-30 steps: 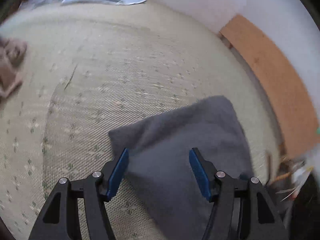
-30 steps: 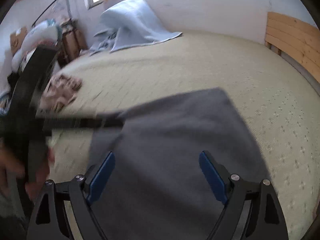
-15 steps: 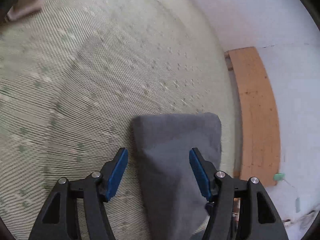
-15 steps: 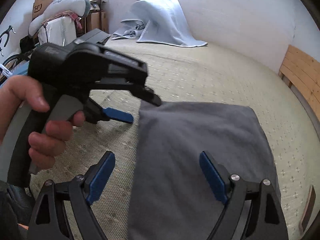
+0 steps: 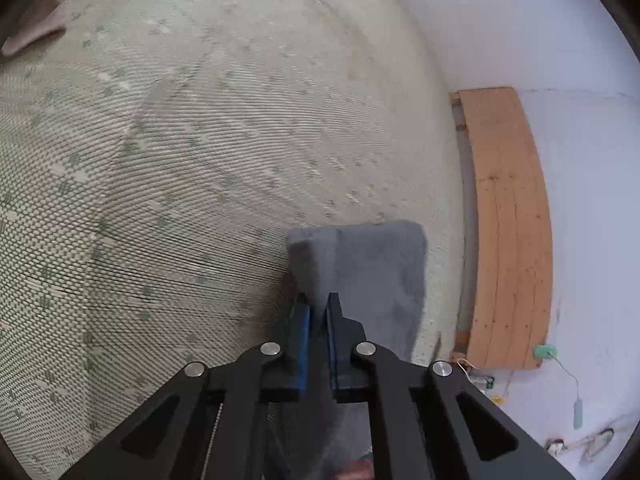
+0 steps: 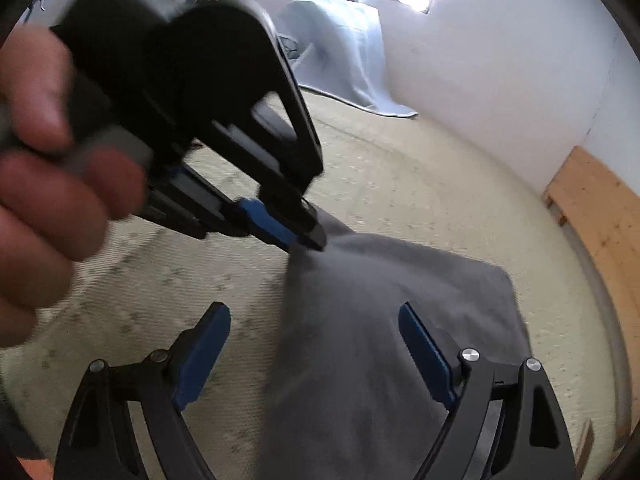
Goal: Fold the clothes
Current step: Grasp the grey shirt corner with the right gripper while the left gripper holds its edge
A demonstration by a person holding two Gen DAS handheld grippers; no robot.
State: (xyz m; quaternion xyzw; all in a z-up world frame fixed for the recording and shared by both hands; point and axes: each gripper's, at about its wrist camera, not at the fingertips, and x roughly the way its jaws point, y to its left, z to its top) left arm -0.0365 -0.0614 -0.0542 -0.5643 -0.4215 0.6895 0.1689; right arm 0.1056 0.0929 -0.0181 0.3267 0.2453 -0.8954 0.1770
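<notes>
Grey garment (image 6: 384,344), soft matte knit, folded to a rough rectangle with rounded corners, lies on the bed (image 5: 200,200); the bed's cover is a pale woven mat, ribbed, dotted with small green motifs. Wooden headboard (image 5: 508,232), light planks, stands against a white wall (image 5: 520,20). Pale blue blanket (image 6: 344,52) is heaped at the bed's far end under a bright window.

Left tongs (image 5: 316,328): blue pads together, clamped on the garment's near-left edge, cloth puckered up between them. The jaws have just been closing; half a second ago they stood apart astride that fold. A hand (image 6: 44,184) grips the handle, blurred.

Right tongs (image 6: 316,360): pads wide apart over the garment, nothing pinched, spread as before, now nearer the left tongs.
</notes>
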